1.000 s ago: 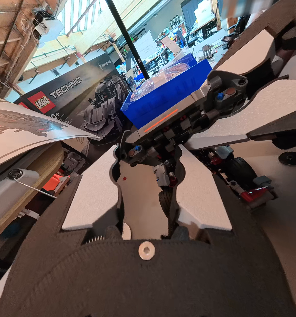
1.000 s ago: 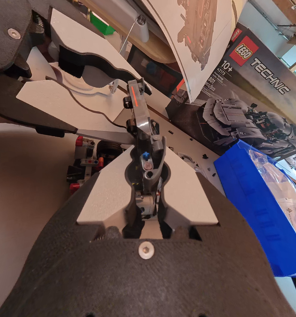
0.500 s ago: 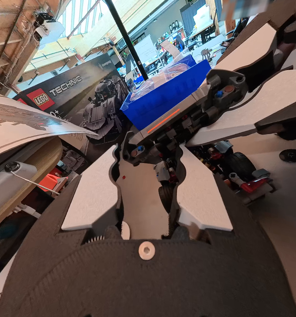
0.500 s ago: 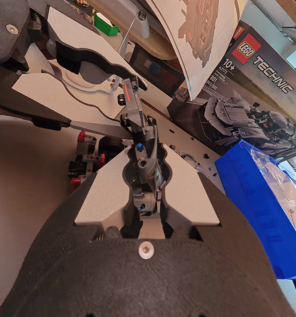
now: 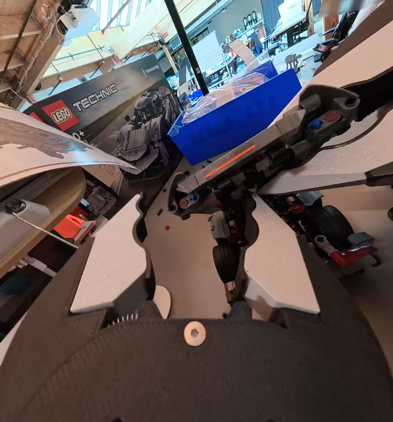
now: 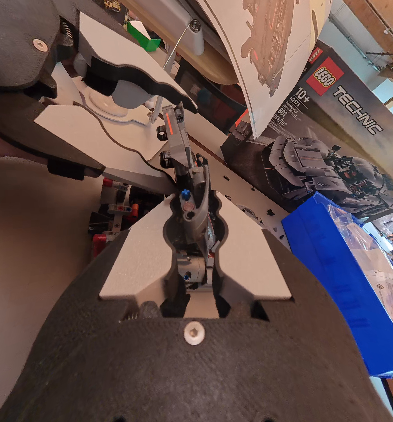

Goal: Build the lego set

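The car model [image 5: 289, 219] stands on the desk [image 5: 186, 255], with a side panel [image 5: 248, 157] above it. Behind them sits the bin [image 5: 225, 130]; left of the bin, the box [image 5: 113, 118] leans under a paper sheet [image 5: 31, 146].

Car chassis [image 5: 323, 230] half behind claws

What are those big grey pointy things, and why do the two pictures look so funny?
The pointy things are the two fingers of a grabber that a person holds, one in each hand. A small camera sits on each grabber and looks along its fingers, so each picture is that grabber's own view. The right gripper pinches one end of a grey panel with an orange stripe. The left gripper is open, with the panel's other end near its tips. Below them a half-built car sits on the white table. Behind are the set's box, a blue bin of bags and the paper instructions.
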`<move>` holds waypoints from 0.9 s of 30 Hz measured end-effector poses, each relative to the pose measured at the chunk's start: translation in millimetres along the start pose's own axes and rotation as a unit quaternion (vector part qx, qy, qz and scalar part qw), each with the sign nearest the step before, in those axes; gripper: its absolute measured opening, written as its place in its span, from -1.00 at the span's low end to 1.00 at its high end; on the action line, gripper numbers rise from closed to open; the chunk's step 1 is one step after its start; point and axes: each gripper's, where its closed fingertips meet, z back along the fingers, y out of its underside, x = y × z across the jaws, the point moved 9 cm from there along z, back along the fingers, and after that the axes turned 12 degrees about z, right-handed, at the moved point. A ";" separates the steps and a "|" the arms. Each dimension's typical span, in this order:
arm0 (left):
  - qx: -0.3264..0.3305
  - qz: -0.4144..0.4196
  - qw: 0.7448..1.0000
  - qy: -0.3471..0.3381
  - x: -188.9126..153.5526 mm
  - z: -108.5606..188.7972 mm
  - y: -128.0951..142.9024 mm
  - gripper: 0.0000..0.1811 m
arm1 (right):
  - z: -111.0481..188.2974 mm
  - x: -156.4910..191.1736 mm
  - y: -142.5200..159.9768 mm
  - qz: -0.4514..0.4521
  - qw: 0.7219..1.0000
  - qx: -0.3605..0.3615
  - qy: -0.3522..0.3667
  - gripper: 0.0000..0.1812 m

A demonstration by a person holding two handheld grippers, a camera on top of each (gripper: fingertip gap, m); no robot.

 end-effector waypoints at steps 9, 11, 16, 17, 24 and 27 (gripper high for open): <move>0.000 -0.026 1.000 0.001 -2.9 0.6 1.6 -0.29 | 0.9 0.1 -1.0 -0.013 1.000 -0.022 -0.012 -0.69; 0.002 -0.022 1.000 0.004 -2.1 0.2 2.4 -0.29 | 0.3 0.7 -1.4 -0.012 1.000 -0.024 -0.012 -0.67; 0.001 -0.013 1.000 0.013 -1.6 -0.6 3.5 -0.32 | 0.0 -0.7 -0.6 -0.021 0.999 -0.031 -0.018 -0.70; 0.002 -0.011 1.000 0.015 -1.3 -0.8 4.3 -0.31 | -0.1 -0.5 -0.7 -0.021 0.999 -0.030 -0.018 -0.69; 0.000 -0.013 1.000 0.025 1.3 1.0 7.2 -0.28 | -0.1 2.2 -3.7 -0.009 0.999 -0.037 -0.019 -0.62; 0.003 -0.008 0.999 0.032 3.9 1.9 9.5 -0.24 | 0.4 2.4 -3.9 -0.007 0.999 -0.040 -0.021 -0.64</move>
